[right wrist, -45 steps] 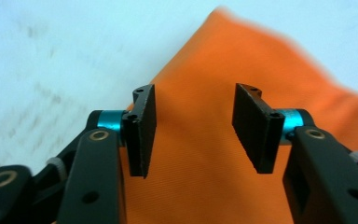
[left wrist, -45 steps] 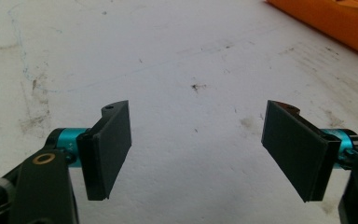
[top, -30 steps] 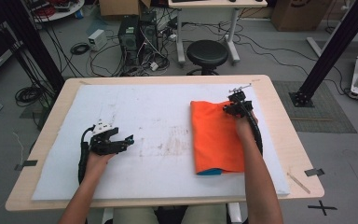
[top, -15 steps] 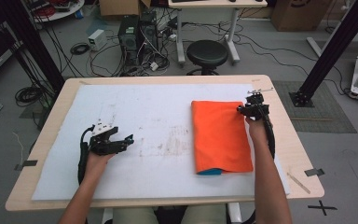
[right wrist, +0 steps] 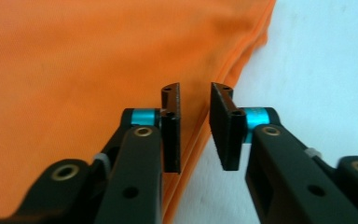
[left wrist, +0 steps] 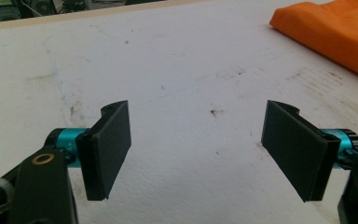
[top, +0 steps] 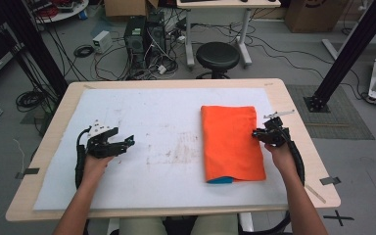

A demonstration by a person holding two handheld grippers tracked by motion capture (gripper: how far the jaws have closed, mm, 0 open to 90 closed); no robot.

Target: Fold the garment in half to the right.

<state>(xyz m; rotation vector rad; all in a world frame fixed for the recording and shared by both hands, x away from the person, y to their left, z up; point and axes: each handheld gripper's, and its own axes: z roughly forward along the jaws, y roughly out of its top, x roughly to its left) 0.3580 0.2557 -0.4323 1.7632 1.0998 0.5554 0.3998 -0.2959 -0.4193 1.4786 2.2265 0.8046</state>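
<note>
The orange cloth (top: 231,143) lies folded near the table's (top: 54,142) right edge — little left, I'd judge. The right gripper (top: 263,134), jaws just narrowing on its right edge, pinches nothing yet — the left gripper (top: 122,143) rests spread wide.

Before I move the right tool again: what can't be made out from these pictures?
- Blue thing under the orange cloth: high view, the cloth covers all but a sliver.
- Whether the right tool grips the cloth's edge: right gripper view shows a narrow gap over the edge; high view too small.
- Cloth's far end: cut off by the left gripper view's edge.
</note>
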